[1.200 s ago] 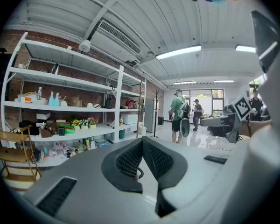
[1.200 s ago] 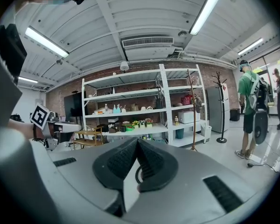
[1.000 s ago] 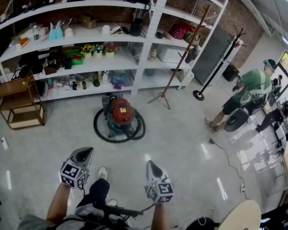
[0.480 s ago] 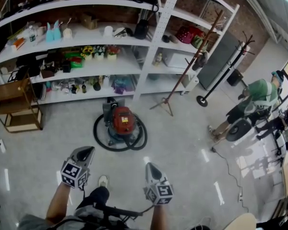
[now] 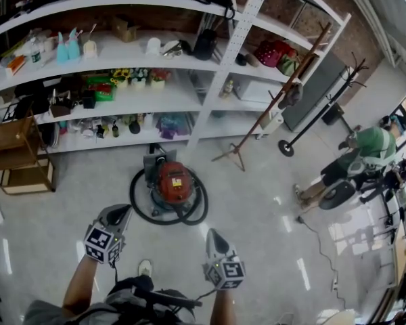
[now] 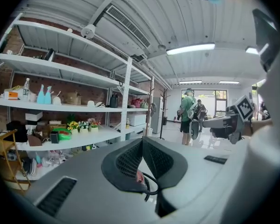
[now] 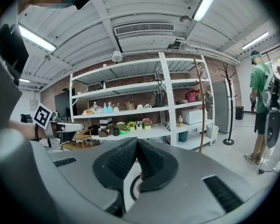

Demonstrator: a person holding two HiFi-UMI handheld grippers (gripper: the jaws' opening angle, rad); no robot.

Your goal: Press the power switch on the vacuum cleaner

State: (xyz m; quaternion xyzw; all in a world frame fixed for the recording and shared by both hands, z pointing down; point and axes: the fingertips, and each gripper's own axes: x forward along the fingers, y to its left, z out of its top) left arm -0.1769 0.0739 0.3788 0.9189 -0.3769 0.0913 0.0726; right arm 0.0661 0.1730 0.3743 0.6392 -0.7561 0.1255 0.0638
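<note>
So, left gripper (image 5: 122, 213) and right gripper (image 5: 212, 235) were closed, empty, well short of the vacuum cleaner (image 5: 172, 185); stepping closer, then a one-tip press, looked best.

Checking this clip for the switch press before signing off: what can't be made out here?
Power switch: in the head view the red-topped vacuum cleaner on the floor is too small to show it.
Gripper views: the shut left gripper and right gripper hide nearly all of the vacuum cleaner behind their own grey bodies.
White shelves: items too small to name, head view.
</note>
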